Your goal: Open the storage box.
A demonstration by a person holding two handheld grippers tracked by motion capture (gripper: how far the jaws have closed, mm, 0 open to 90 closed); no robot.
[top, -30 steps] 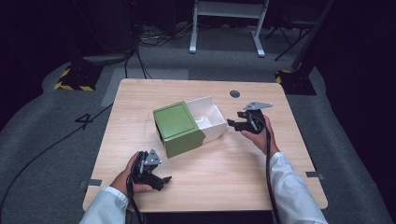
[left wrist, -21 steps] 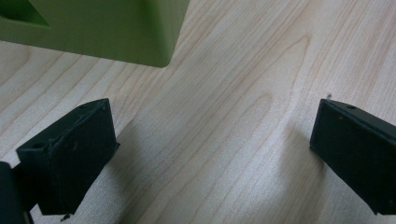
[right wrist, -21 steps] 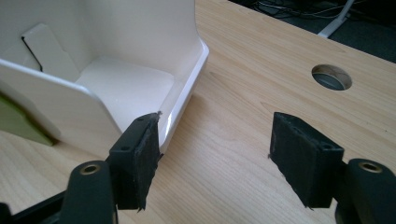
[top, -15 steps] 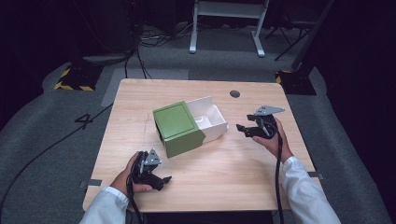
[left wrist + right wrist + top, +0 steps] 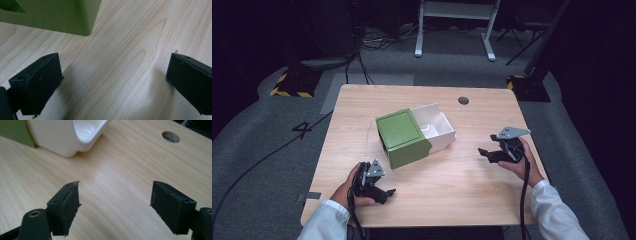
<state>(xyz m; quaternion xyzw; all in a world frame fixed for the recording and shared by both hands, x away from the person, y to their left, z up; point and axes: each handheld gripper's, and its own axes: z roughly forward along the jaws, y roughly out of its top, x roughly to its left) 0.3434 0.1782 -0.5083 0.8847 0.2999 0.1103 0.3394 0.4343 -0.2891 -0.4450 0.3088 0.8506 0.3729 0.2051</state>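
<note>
**Both grippers free on the table, drawer box between them**

From the high view we see a light wooden table (image 5: 452, 190) with a green box (image 5: 402, 137) near its middle, and a white drawer (image 5: 438, 126) sticking out of the box's far-right side — partly pulled out, its inside pale and glossy. A round cable hole (image 5: 463, 100) sits in the tabletop beyond the drawer, well apart from it.

The left gripper (image 5: 384, 192) lies low at the near-left of the table, held in the left hand (image 5: 351, 186), just in front of the green box. In the left gripper view we find its jaws spread wide with only bare wood grain between them; the corner of the green box (image 5: 57, 15) stands ahead and to the left, not touching either jaw.

The right gripper (image 5: 484, 152) is held by the right hand (image 5: 523, 162) to the right of the drawer, near it but apart, its grey plate on top. In the right gripper view its jaws are also wide apart and hold nothing — the rounded corner of the white drawer (image 5: 67, 137) lies ahead to the left, with the cable hole (image 5: 170, 136) farther off to the right.

Around the table we see grey carpet, a floor marking shaped like a 4 (image 5: 303, 129), yellow-and-black hazard tape (image 5: 289, 92), cables and a white metal stand (image 5: 456, 25) behind.
</note>
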